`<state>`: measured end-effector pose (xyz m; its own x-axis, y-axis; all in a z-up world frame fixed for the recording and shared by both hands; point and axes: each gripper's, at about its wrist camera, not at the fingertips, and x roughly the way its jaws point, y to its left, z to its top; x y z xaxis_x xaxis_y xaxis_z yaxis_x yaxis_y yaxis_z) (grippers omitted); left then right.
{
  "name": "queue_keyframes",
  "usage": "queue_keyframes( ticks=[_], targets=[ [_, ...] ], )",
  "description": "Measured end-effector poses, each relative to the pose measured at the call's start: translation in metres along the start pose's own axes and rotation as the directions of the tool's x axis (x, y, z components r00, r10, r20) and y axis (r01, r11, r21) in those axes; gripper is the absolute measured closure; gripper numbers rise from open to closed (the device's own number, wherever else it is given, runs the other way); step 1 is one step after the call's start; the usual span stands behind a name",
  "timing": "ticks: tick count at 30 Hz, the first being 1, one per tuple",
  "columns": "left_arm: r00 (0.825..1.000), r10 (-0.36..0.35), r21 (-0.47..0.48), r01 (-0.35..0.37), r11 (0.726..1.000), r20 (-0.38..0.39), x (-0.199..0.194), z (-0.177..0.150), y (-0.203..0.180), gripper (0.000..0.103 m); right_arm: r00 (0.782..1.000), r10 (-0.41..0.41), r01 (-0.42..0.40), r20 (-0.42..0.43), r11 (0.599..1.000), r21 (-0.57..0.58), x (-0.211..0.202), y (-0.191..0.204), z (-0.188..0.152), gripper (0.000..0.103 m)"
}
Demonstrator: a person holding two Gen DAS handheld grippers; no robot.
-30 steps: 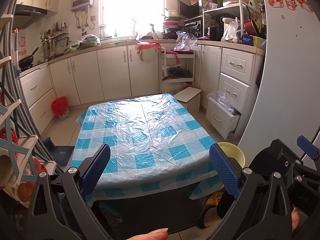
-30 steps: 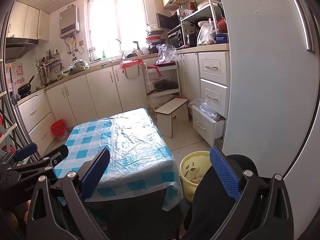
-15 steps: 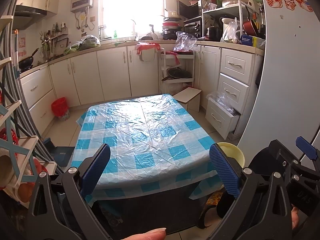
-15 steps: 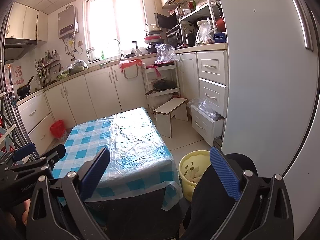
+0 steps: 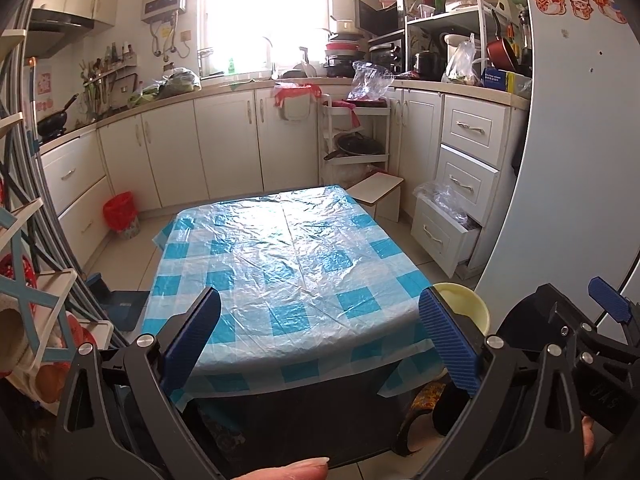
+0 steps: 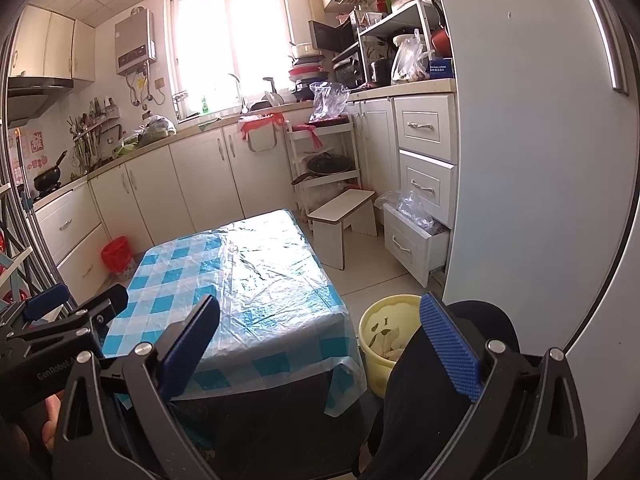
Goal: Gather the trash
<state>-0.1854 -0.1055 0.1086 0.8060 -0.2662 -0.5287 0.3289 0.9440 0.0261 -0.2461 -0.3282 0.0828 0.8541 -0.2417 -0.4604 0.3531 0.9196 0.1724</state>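
The left hand-held gripper (image 5: 320,336) fills the bottom of the left wrist view with its two blue-padded fingers (image 5: 448,340) spread wide apart and nothing between them. The right hand-held gripper (image 6: 320,344) sits the same way at the bottom of the right wrist view, fingers apart and gripping nothing. Each also shows in the other's view: the right one at the lower right edge of the left wrist view (image 5: 592,344), the left one at the lower left edge of the right wrist view (image 6: 60,320)

Ahead of both, in the middle of each frame, stands a low desk covered with a blue-and-white checked plastic cloth (image 5: 280,264) (image 6: 240,280), its shiny top catching the window light. The cloth hangs over the near edge, just above the fingers in the picture

The round pale yellow plastic trash bucket (image 6: 384,336) stands on the tiled floor just beside the desk's right-hand near corner. In the right wrist view it lies in the lower right of centre, just left of the right finger, and scraps show inside it. In the left wrist view only its rim (image 5: 464,304) peeks out above the right finger

A small red-lined bin (image 5: 120,212) stands on the floor by the cabinets at the left middle of the frame. A white wooden step stool (image 6: 344,216) stands beyond the desk's far right corner, near an open lower drawer (image 6: 412,240) holding clear plastic
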Motion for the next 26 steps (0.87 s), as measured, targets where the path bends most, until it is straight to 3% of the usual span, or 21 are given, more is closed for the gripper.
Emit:
queue_keyframes(
  ticks=[7, 13, 17, 26],
  targets=[
    [1.0, 0.0, 0.001, 0.0, 1.0, 0.002, 0.0, 0.0, 0.0, 0.008, 1.0, 0.0, 0.0, -0.001, 1.0, 0.0, 0.0, 0.0, 0.0, 0.007],
    [0.999, -0.041, -0.024, 0.042, 0.999, 0.032, -0.006, -0.003, 0.003, 0.008, 1.0, 0.003, -0.003, -0.006, 1.0, -0.005, 0.0, 0.002, -0.002, 0.007],
    [0.999, -0.003, -0.021, 0.004, 1.0, 0.039, -0.007, -0.003, 0.006, 0.008, 1.0, 0.002, -0.002, -0.005, 1.0, -0.002, 0.0, 0.002, -0.002, 0.007],
    [0.997, -0.029, -0.043, 0.026, 0.999, -0.065, 0.01, -0.006, 0.01, 0.008, 1.0, 0.007, -0.007, -0.001, 1.0, -0.006, 0.0, 0.003, -0.002, 0.007]
  ],
)
